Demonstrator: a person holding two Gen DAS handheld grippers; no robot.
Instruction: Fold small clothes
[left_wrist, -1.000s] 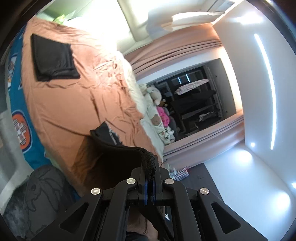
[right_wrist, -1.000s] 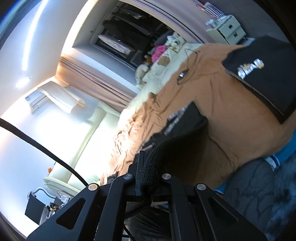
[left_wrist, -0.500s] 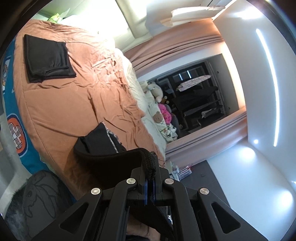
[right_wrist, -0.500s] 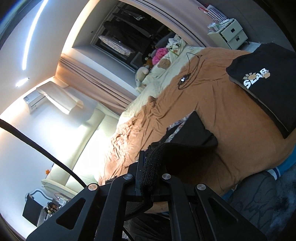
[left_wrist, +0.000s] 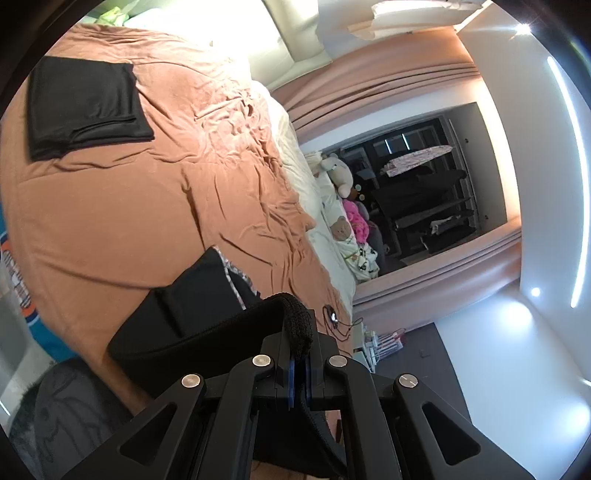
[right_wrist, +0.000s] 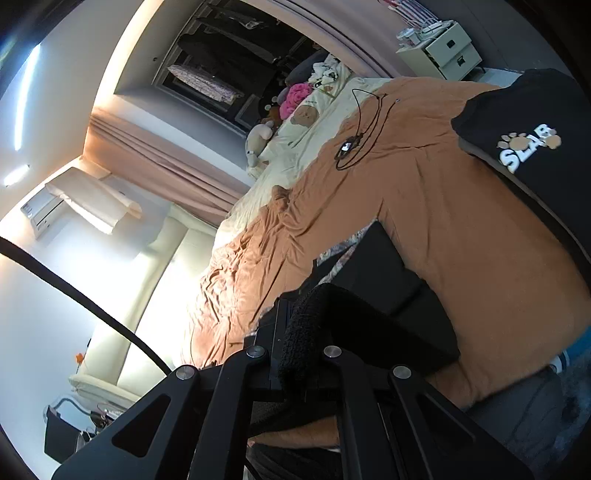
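A small black garment with a ribbed waistband hangs stretched between my two grippers over the near edge of the orange bed. My left gripper is shut on one end of the waistband. My right gripper is shut on the other end of the garment. The garment's lower part rests on the sheet, with a patterned lining showing at its far edge. A folded black cloth lies at the far end of the bed.
A black shirt with a white "SLAB" print lies on the bed's right side. A black cable with a small device lies on the sheet. Stuffed toys, pink curtains and a white drawer unit stand beyond the bed.
Both grippers have drawn closer to the bed with the garment still held. Its hanging part has come down onto the sheet and spread wider.
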